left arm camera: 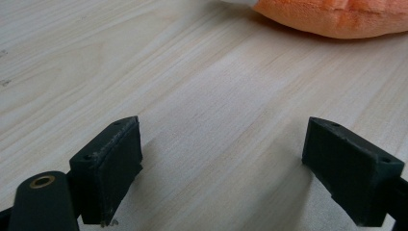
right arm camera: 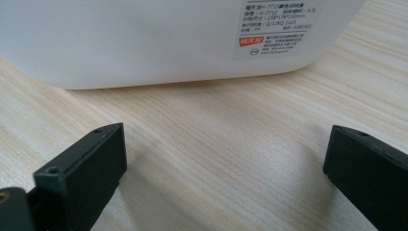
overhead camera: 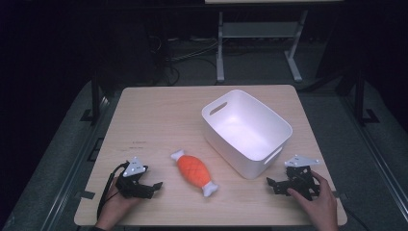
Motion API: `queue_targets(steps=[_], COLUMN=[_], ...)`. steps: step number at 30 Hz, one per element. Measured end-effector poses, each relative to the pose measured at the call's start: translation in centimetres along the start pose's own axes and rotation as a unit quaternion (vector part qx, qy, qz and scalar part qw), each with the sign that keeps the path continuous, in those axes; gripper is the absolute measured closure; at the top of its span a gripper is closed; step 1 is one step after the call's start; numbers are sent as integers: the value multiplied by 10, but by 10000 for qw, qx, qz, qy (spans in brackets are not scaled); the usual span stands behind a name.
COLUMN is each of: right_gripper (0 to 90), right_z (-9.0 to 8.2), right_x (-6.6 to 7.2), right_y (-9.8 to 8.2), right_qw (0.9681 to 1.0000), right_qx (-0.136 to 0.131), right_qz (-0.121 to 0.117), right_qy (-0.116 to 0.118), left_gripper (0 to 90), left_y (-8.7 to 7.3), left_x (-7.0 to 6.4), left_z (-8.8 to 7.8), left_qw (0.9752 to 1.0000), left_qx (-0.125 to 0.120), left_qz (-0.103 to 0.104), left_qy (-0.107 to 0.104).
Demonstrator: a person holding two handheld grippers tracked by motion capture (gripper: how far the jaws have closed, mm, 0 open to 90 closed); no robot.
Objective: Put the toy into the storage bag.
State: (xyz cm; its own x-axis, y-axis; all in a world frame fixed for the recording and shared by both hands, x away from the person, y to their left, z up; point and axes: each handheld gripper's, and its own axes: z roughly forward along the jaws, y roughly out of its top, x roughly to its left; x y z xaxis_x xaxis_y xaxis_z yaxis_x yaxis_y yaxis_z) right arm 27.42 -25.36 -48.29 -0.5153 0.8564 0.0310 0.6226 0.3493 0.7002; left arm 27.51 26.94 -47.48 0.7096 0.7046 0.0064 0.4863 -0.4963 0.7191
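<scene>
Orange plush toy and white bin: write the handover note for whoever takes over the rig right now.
Left gripper: open, empty, resting on the table, jaws pointing toward the orange plush toy.
Right gripper: open, empty, on the table facing the near wall of the white bin.
Toy lies flat between the grippers, just left of the bin and apart from it. The bin stands upright with nothing in it.
Done: nothing picked up.
Left: likely grasp the toy, nearest the left gripper, and put it in the bin.
</scene>
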Motion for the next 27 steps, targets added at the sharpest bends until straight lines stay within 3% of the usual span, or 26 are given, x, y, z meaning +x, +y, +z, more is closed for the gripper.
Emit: queue_targets(steps=[17,22,27], right_gripper=[7,7,7], right_z=[0,0,0], right_x=[0,0,0], right_y=[0,0,0], right_qw=[10000,10000,10000], right_qx=[-5,-5,-5], right_qz=[-8,-9,-9], right_qy=[0,0,0], left_gripper=[157,256,468], left_y=[-1,3,14], left_x=[1,1,0], left_z=[-1,-6,-14], left_qw=[10000,10000,9996], left_qx=[-33,-51,-122], left_qz=[-15,-30,-142], left_qy=[-5,-70,-216])
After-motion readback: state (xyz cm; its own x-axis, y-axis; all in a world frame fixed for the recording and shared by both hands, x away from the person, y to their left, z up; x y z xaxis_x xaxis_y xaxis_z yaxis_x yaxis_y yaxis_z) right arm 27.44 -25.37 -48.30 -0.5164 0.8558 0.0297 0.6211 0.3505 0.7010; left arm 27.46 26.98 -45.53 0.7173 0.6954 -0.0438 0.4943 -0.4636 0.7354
